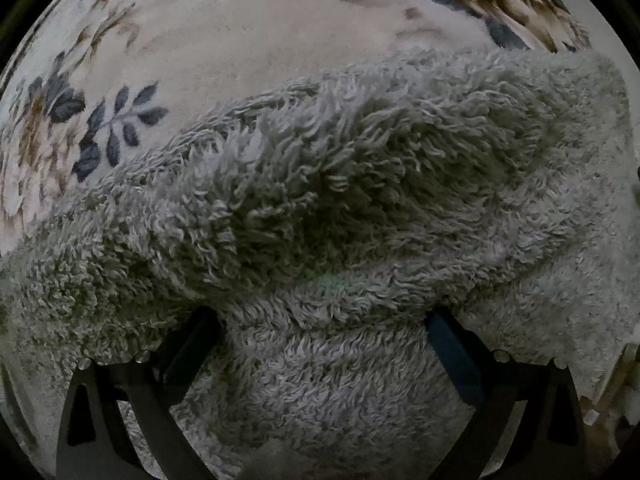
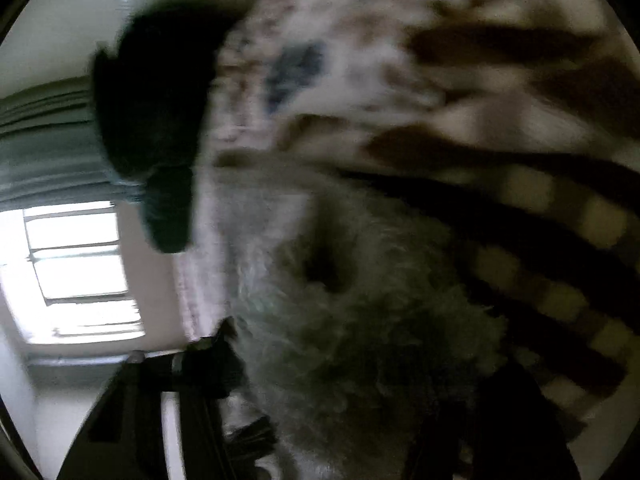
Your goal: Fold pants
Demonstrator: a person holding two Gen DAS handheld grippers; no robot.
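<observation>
The pants (image 1: 340,200) are pale grey and fluffy, bunched in thick folds across a floral bedspread (image 1: 240,36). My left gripper (image 1: 324,320) has its fingers wide apart with a fold of the fleece lying between them; its tips are buried in the pile. In the blurred, rotated right wrist view the same fleece (image 2: 360,340) fills the space between my right gripper's fingers (image 2: 212,364); the right gripper (image 2: 344,368) seems closed on it, and the right-hand finger is hidden by the fabric.
The bedspread carries blue leaf and brown flower prints (image 1: 116,128). A brown-and-cream striped blanket (image 2: 560,208) lies beside the pants. A dark object (image 2: 152,120) sits at the bed edge. A bright window (image 2: 80,272) and grey curtain (image 2: 44,144) are behind.
</observation>
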